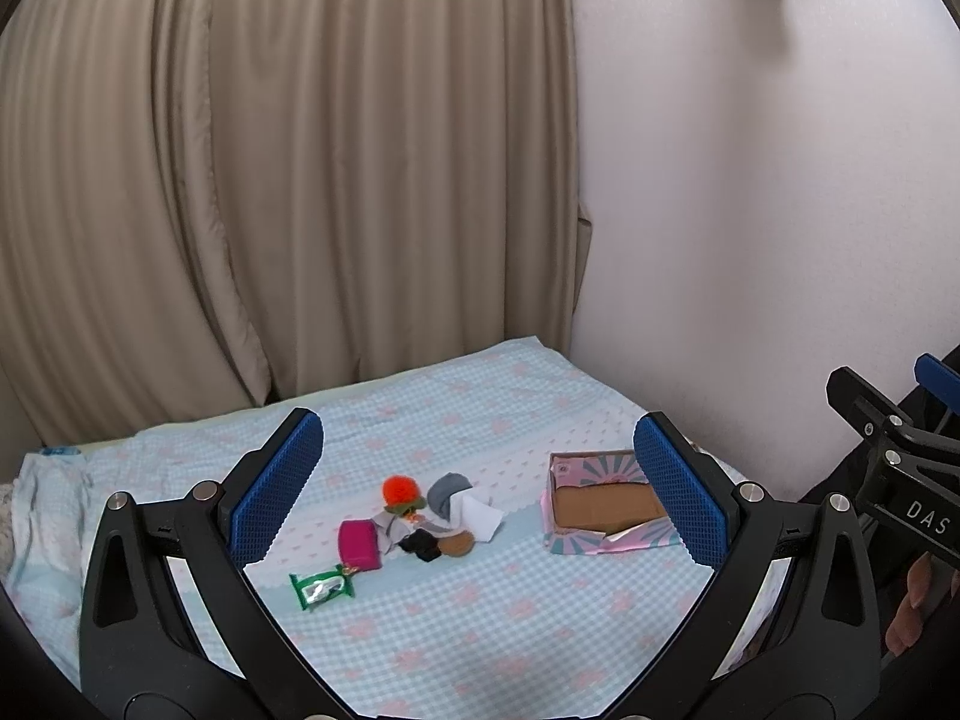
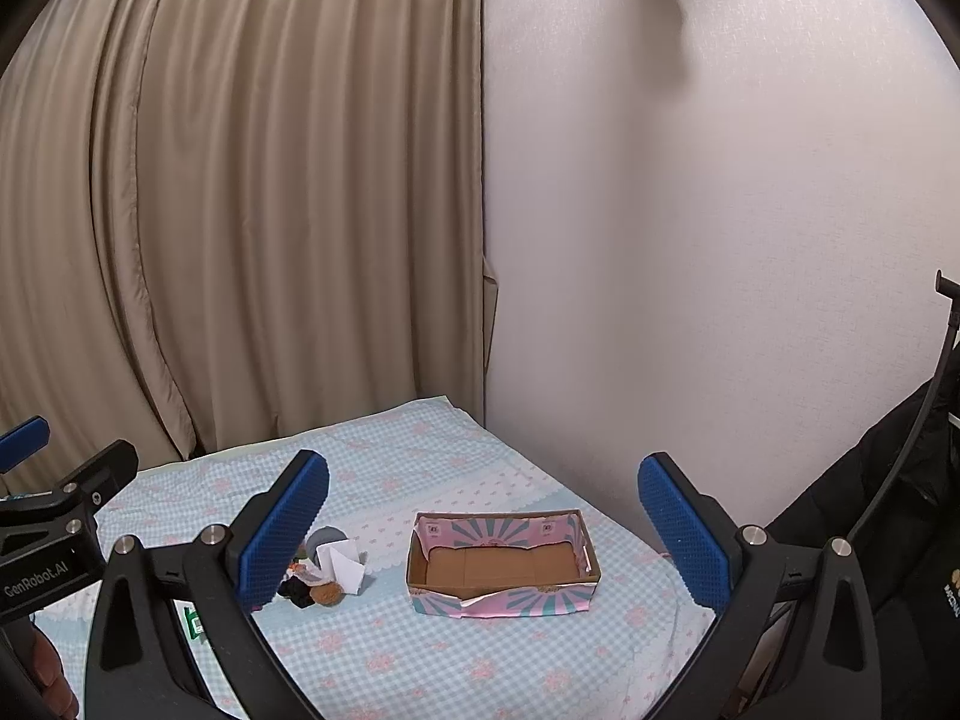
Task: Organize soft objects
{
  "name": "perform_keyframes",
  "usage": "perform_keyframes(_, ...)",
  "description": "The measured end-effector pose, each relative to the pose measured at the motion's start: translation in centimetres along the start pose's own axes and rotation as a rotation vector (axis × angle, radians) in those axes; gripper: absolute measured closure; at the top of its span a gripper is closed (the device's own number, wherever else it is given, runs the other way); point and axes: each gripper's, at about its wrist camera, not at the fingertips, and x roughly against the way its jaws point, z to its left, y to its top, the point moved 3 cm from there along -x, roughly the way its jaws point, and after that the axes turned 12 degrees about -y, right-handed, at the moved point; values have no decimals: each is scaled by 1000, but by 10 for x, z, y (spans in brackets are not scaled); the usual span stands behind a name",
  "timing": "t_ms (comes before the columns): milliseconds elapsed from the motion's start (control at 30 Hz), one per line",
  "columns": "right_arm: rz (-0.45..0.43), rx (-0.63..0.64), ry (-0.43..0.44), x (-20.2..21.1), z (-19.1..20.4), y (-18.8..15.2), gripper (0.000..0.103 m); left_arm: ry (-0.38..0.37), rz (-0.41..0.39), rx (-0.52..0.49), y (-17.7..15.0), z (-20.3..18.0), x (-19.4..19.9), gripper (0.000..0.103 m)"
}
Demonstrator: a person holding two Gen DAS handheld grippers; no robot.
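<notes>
A small heap of soft things lies mid-bed: an orange pompom (image 1: 398, 489), a grey sock (image 1: 447, 489), white cloth (image 1: 480, 513), a black sock (image 1: 420, 543), a brown round piece (image 1: 457, 545) and a magenta pouch (image 1: 360, 543). A green wipes pack (image 1: 321, 585) lies just in front. An open pink-and-teal cardboard box (image 2: 504, 564) stands to the right, with nothing inside. My left gripper (image 1: 480, 483) hovers open above the bed, well short of the heap. My right gripper (image 2: 483, 525) is open too, facing the box from a distance.
The bed has a light blue checked sheet (image 1: 480, 630) with pink flowers. Beige curtains (image 1: 270, 180) hang behind it and a white wall (image 2: 690, 240) borders its right side. A person's fingers (image 1: 912, 600) hold the right gripper; a dark jacket (image 2: 870, 510) lies at far right.
</notes>
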Motion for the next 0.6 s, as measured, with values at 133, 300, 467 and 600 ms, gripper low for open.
perform_keyframes(133, -4, -1, 0, 2, -2, -7, 0, -3, 6, 4, 3, 3, 0, 0)
perform_keyframes(300, -6, 0, 0, 0, -3, -12, 0, -5, 11, 2, 6, 6, 1, 0)
perform_keyframes(467, -8, -1, 1, -1, -4, -14, 0, -8, 13, 4, 7, 5, 1, 0)
perform_keyframes(600, -11, -2, 1, 7, -6, -19, 0, -10, 14, 5, 8, 6, 0, 0)
